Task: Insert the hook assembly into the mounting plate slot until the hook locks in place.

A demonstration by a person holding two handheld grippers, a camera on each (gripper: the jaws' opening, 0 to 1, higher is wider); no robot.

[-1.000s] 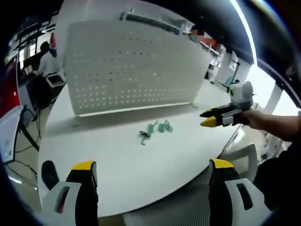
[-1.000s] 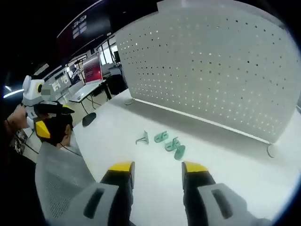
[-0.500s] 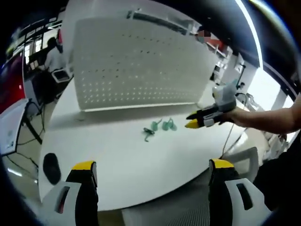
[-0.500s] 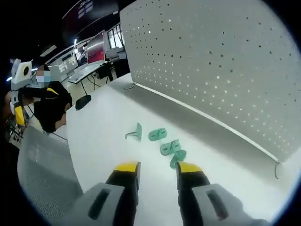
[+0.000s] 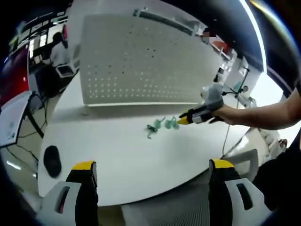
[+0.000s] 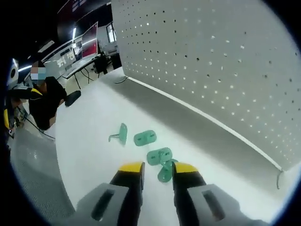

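Note:
Several small green plastic parts (image 5: 163, 125) lie in a cluster on the white table (image 5: 117, 155), in front of a white pegboard (image 5: 141, 61). In the right gripper view they are a hook piece (image 6: 118, 134), two flat slotted plates (image 6: 145, 138) (image 6: 159, 155) and one more piece (image 6: 164, 173). My right gripper (image 6: 158, 170) is low over the table, jaws narrowed but still apart, with that nearest piece between the tips. In the left gripper view a hand holds the right gripper (image 5: 184, 120) at the cluster's right side. My left gripper (image 5: 153, 167) stands open at the table's near edge, nothing between its jaws.
The pegboard (image 6: 225, 61) stands upright along the back of the table on thin feet. A black oval object (image 5: 51, 161) lies near the table's left edge. Desks with monitors and a person (image 6: 44, 99) are off to the left. A mesh chair back (image 5: 160, 212) sits below the near edge.
My right gripper has come in from the right and down to the green parts, and its jaws have narrowed. The left gripper has stayed open near the table edge.

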